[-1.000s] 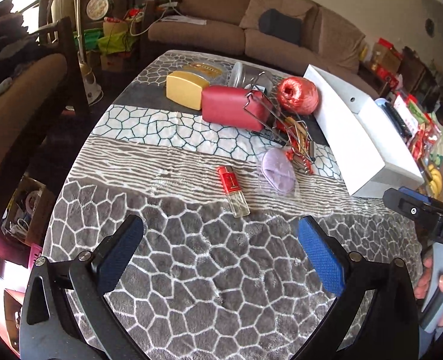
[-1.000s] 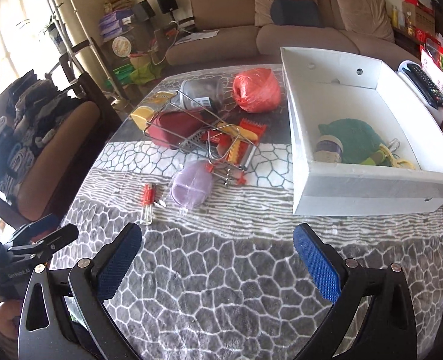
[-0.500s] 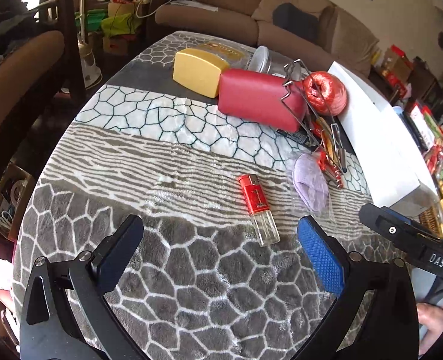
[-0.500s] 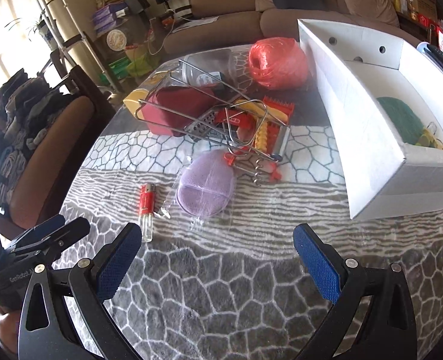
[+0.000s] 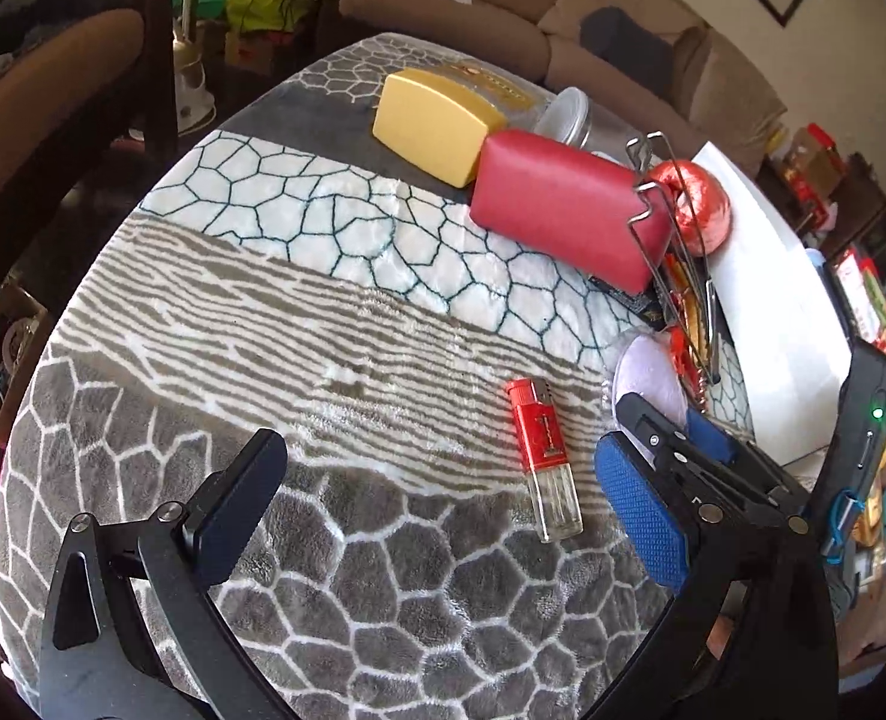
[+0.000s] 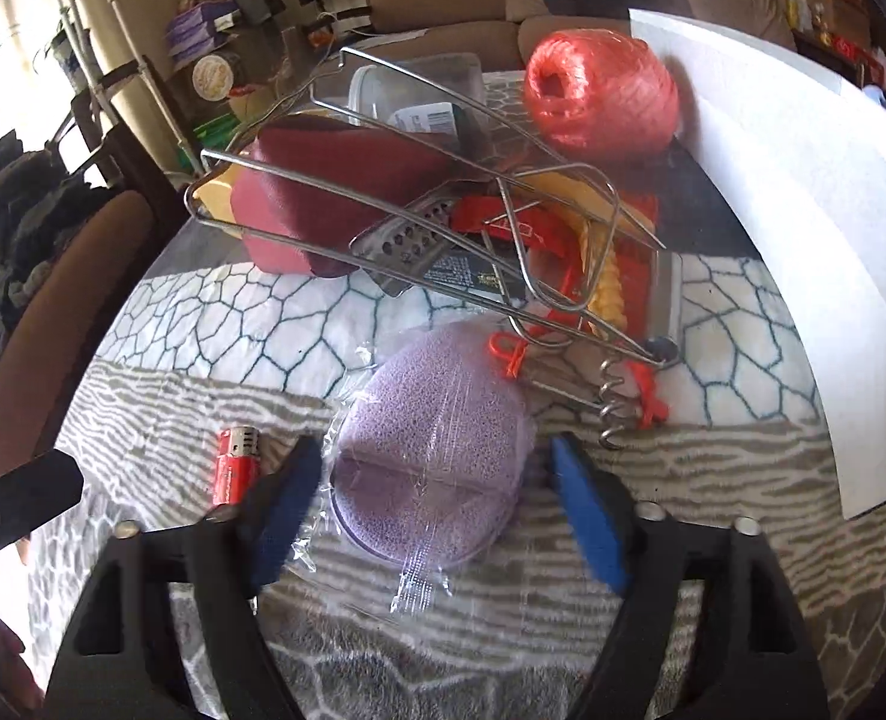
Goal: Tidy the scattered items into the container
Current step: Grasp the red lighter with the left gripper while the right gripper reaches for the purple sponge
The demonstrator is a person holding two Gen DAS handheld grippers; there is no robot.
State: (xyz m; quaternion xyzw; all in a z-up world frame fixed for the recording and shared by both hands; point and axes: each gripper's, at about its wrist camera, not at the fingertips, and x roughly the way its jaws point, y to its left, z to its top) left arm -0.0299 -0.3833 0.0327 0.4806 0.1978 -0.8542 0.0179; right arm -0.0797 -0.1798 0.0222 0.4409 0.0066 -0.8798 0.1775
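Your right gripper (image 6: 437, 504) is low over the grey and white patterned blanket (image 5: 299, 324). Its two blue fingers are spread wide, one on each side of the round purple sponge pad in clear plastic wrap (image 6: 431, 456). The pads look very near the wrap, but you cannot tell if they touch it yet.

Your left gripper (image 5: 437, 516) has its fingers spread wide too, with nothing held. The small red and clear lighter (image 5: 543, 456) lies flat on the blanket between them, closer to the blue finger on the right side.

Just behind the purple pad sits a pile of things: a bent silver wire rack (image 6: 419, 192), a metal grater (image 6: 407, 240), and some red and yellow plastic pieces (image 6: 598, 252). A dark red soft case (image 5: 568, 207) lies under the rack, touching a yellow plastic box (image 5: 434, 126). A ball of red string (image 6: 601, 99) rests next to the tall white cardboard box (image 6: 802, 228), which stands on the right side of the blanket. From here you only see the box's outer wall, so what is inside is hidden.
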